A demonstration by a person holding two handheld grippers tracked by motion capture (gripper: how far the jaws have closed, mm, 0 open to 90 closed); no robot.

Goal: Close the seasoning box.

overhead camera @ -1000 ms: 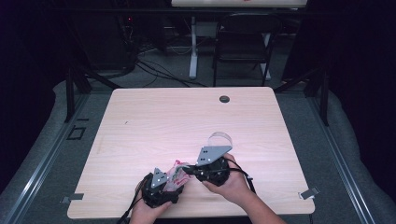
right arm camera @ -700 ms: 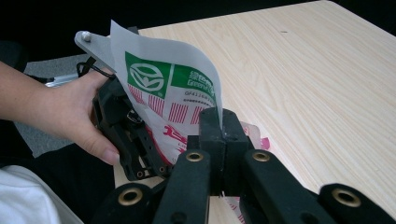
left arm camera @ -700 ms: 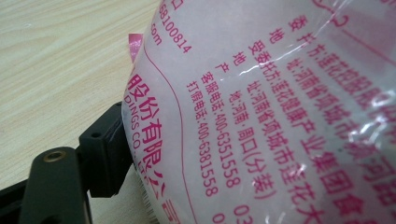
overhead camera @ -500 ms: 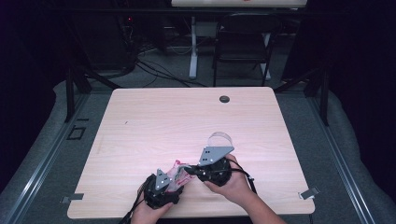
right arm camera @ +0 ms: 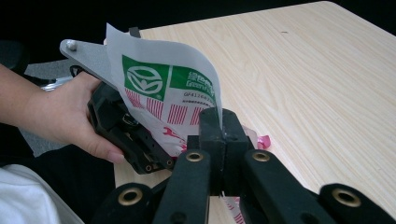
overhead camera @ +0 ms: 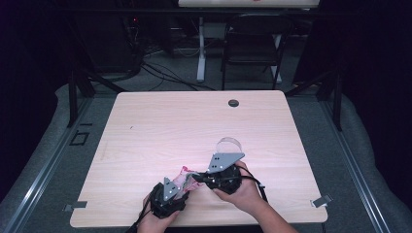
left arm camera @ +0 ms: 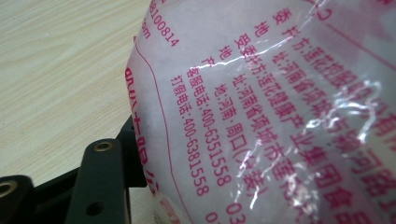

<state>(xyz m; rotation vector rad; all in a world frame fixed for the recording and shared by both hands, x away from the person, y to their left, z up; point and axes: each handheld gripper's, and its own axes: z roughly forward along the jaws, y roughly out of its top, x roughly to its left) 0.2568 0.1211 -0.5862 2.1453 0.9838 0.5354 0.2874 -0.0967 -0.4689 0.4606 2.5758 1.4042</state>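
Now both tongs work one plastic packet [overhead camera: 187,178] at the desk's [overhead camera: 194,126] near edge.
Right tongs [right arm camera: 219,122] are clamped shut on the packet's edge; left tongs [overhead camera: 167,196] have just been closing around its body (pad contact unclear). Risk: thin film tears or slips if they pull apart.

The table [overhead camera: 160,126] had a light wooden top with rounded corners. A small dark round cap [overhead camera: 233,103] sat in the top near its far edge. Close to the near part, a clear curved strip [overhead camera: 229,144], perhaps plastic, lay on the wood. Behind the table a dark folding chair [overhead camera: 252,48] stood on the grey floor [overhead camera: 350,145]. Black cables [overhead camera: 160,73] ran over the floor beside a white post [overhead camera: 200,48]. Two small metal brackets [overhead camera: 321,201] lay at the near corners.
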